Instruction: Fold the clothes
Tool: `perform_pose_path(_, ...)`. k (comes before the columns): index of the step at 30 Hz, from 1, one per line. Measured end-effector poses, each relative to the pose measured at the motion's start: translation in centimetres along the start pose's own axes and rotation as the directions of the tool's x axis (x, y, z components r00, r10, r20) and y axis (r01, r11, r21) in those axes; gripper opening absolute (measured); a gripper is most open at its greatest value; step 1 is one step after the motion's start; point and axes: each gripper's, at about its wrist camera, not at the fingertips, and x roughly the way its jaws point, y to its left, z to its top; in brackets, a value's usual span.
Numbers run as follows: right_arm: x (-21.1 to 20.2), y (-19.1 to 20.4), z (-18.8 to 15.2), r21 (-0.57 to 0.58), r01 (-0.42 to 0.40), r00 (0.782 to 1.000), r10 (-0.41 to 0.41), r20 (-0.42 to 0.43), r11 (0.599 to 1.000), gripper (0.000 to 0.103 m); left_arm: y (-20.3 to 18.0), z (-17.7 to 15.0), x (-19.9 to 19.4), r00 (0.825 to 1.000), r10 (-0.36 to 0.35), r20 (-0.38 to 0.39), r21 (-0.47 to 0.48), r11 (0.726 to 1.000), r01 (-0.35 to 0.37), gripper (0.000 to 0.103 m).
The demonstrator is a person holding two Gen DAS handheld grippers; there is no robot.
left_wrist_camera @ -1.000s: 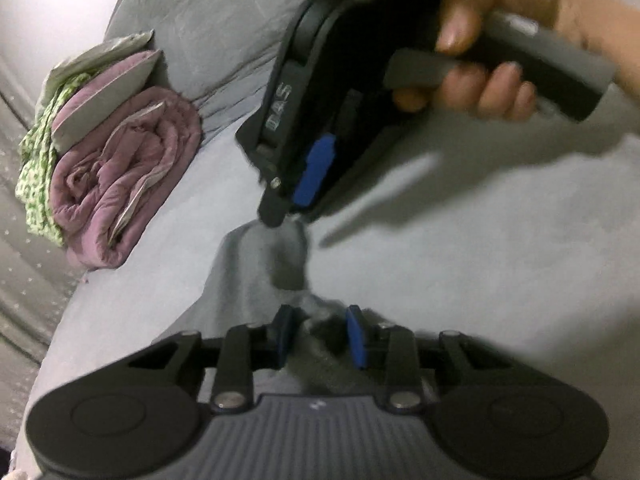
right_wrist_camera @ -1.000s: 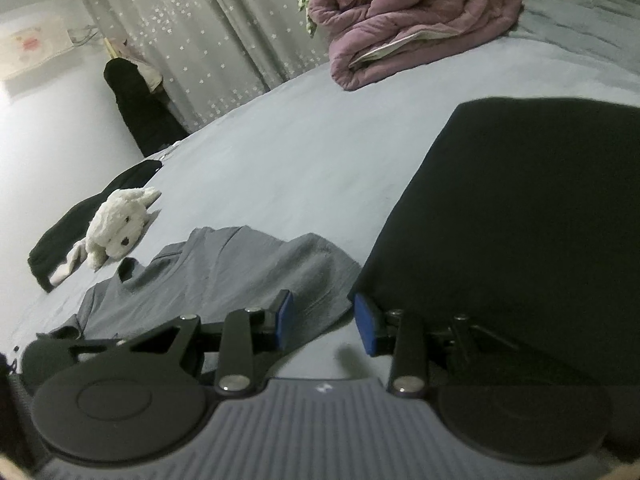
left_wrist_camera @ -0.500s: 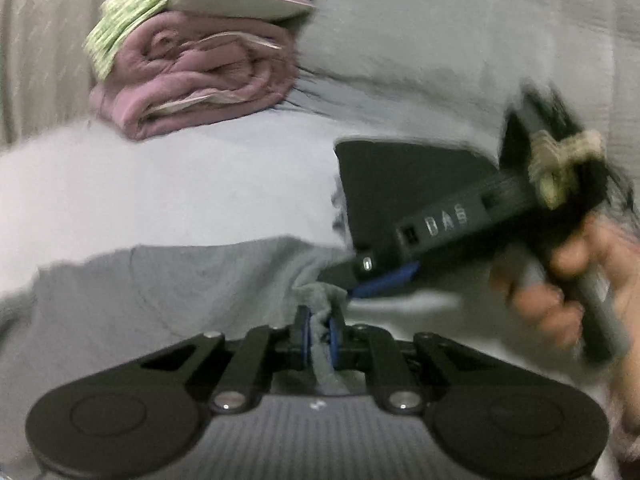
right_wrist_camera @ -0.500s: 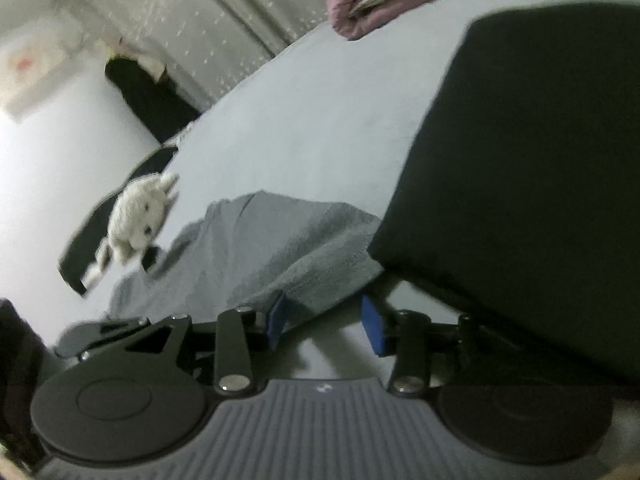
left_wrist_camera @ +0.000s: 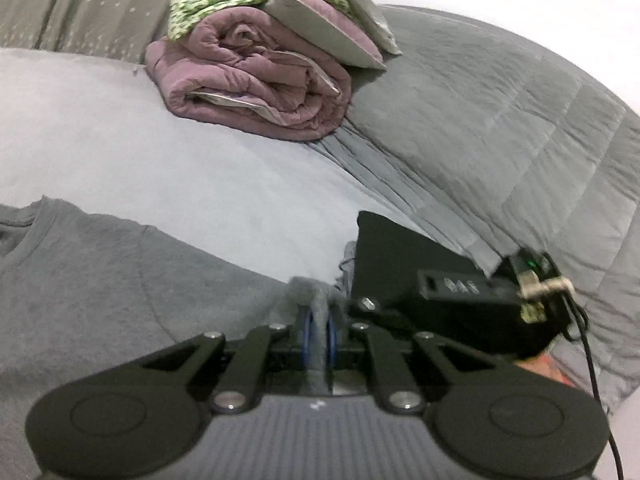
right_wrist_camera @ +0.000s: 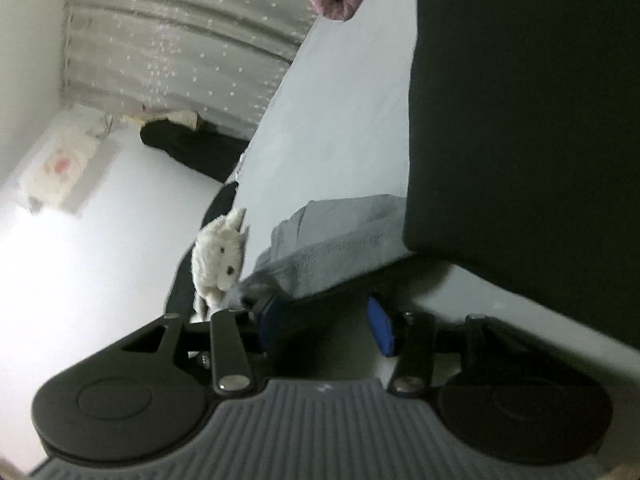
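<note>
on my left the grey t-shirt (left_wrist_camera: 100,280) lies spread flat across the pale bed sheet (left_wrist_camera: 168,168), body and neckline toward the left edge of my left view, so by my reckoning the folding of this one has barely begun. my left gripper (left_wrist_camera: 318,336) is pinched tight on a bunched bit of its edge, grey cloth squeezed between the blue pads. just right of that sits a black folded garment (left_wrist_camera: 400,256), neat and square-edged, which i take as one piece already done. my right gripper (right_wrist_camera: 326,322) shows in the left view beside it, low by the sheet; its jaws have just been opening and now stand about half wide, with nothing pressed between them, though the shirt's stitched hem (right_wrist_camera: 332,260) hangs just ahead of the left pad. i judge the right claw wants a hold on that hem before any fold can be made. further back a rolled purple quilt (left_wrist_camera: 256,80) and a white plush toy (right_wrist_camera: 218,256) lie out of the way.
</note>
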Motion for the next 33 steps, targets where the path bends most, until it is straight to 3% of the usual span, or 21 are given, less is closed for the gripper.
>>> perform_pose_path(3,-0.6,0.2,0.0,0.014,0.057,0.995,-0.057,0.080,0.998,0.042,-0.6,-0.3,0.0,0.999,-0.013,-0.038,0.052,0.999,0.015,0.009)
perform_pose_path(5,-1.1,1.0,-0.2,-0.035,0.112,0.986,-0.107,0.130,0.993,0.012,-1.2,-0.7,0.5,0.997,-0.010,-0.080,0.110,0.994,0.018,0.009)
perform_pose_path(10,-2.3,4.1,-1.2,-0.224,0.238,0.947,-0.174,0.271,0.945,0.007,-2.5,-2.2,2.3,0.980,-0.014,-0.200,0.225,0.973,0.060,0.010)
perform_pose_path(13,-2.7,5.4,-2.1,-0.306,0.328,0.908,-0.209,0.364,0.894,0.005,-3.5,-3.1,3.0,0.976,-0.013,-0.219,0.285,0.955,0.077,0.023)
perform_pose_path(15,-2.6,5.8,-2.6,-0.331,0.422,0.868,-0.271,0.416,0.844,0.005,-4.1,-3.4,3.4,0.973,-0.024,-0.228,0.309,0.946,0.096,0.038)
perform_pose_path(17,-2.3,5.5,-2.8,-0.321,0.465,0.848,-0.312,0.428,0.825,0.005,-4.5,-3.4,3.3,0.973,-0.036,-0.227,0.330,0.937,0.112,0.040)
perform_pose_path(23,-2.2,5.4,-3.1,-0.318,0.528,0.814,-0.364,0.452,0.787,0.005,-4.2,-3.0,1.0,0.970,-0.118,-0.211,0.274,0.946,0.174,0.046)
perform_pose_path(29,-1.1,6.0,-2.4,-0.323,0.535,0.813,-0.371,0.449,0.781,0.013,-3.6,-3.0,-2.3,0.992,0.015,-0.126,0.271,0.962,0.020,0.056)
perform_pose_path(31,-1.0,6.4,-2.4,-0.330,0.552,0.803,-0.381,0.459,0.766,0.016,-3.0,-3.0,-3.9,0.991,0.090,-0.095,0.273,0.960,-0.061,0.058)
perform_pose_path(33,-1.0,6.7,-2.5,-0.345,0.555,0.802,-0.378,0.463,0.757,0.030,-2.3,-2.8,-5.5,0.980,0.188,-0.061,0.289,0.943,-0.163,0.065)
